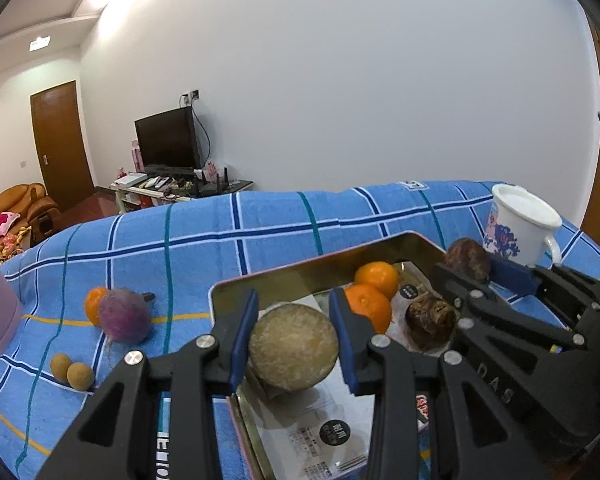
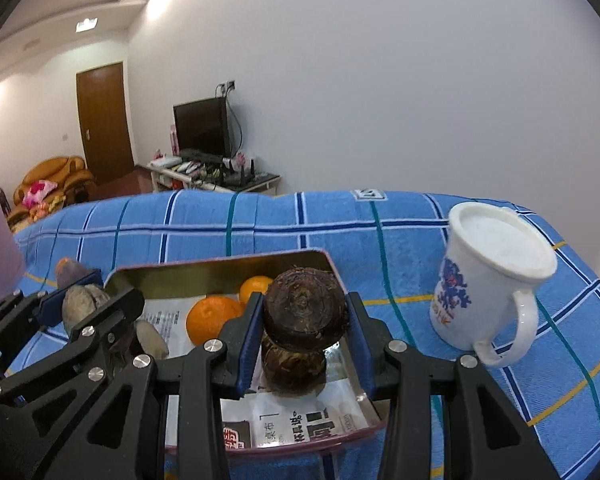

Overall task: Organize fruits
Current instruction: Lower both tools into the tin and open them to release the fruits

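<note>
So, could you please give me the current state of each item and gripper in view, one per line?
left gripper: shut on the pale cut root, above the tin tray
right gripper: shut on a dark taro, above the tray
second taro: in the tray
two oranges: in the tray
purple turnip: on the cloth, outside the tray
mug: upright, lid on

Both fisheye views are evenly bright, lit by recessed ceiling lamps [image 1: 40, 42] that blow out to white patches on the ceiling at upper left. The plain white wall [image 1: 340, 80] shades to grey toward the right. The shiny gold metal tray [image 2: 220, 276] mirrors its contents. Shadows are soft and short. Straight lines bow strongly, and dark vignetting fills the corners. Focus is sharp overall.
</note>
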{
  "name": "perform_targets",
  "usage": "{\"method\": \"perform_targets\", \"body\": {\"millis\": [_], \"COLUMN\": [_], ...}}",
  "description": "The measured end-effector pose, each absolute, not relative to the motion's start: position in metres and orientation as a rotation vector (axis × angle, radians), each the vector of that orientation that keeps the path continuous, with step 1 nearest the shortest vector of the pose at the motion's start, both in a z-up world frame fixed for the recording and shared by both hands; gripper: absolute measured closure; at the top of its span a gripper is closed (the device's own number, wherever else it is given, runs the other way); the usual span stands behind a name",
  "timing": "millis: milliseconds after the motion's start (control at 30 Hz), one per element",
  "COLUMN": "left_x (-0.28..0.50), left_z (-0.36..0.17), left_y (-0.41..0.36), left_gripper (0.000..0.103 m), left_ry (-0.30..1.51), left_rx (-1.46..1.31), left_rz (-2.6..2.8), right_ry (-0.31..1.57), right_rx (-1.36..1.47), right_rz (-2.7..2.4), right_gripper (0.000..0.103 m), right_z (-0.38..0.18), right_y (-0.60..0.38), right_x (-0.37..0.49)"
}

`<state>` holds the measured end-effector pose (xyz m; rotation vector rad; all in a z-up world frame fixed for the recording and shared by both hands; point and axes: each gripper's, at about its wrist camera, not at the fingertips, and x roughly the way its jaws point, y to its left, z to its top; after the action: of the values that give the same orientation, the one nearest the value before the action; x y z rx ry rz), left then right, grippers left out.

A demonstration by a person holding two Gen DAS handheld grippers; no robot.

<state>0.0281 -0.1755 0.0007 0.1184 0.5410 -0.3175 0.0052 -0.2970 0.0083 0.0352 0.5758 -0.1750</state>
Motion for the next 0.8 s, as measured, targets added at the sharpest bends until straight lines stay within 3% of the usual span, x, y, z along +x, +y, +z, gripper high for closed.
{"method": "perform_targets", "body": {"millis": [633,800], "left_x": [0.035,0.037], "left_z": [-0.002,-0.002], "left_y": [-0.172,-0.169], "left_gripper": [0.065,0.064], "left_ry": [0.58,0.584], "left_rx": [0.088,0.072], "left_rz": [-0.331,-0.324], "right_ry": [0.688,0.69], "right_rx": [0.093,0.125], "right_rz": [-0.069,-0.062], "right_gripper": [0.06,0.052], "right_z": [-0.009,-0.008], "right_y": [-0.296,-0.297], "right_x": [0.017,0.016]}}
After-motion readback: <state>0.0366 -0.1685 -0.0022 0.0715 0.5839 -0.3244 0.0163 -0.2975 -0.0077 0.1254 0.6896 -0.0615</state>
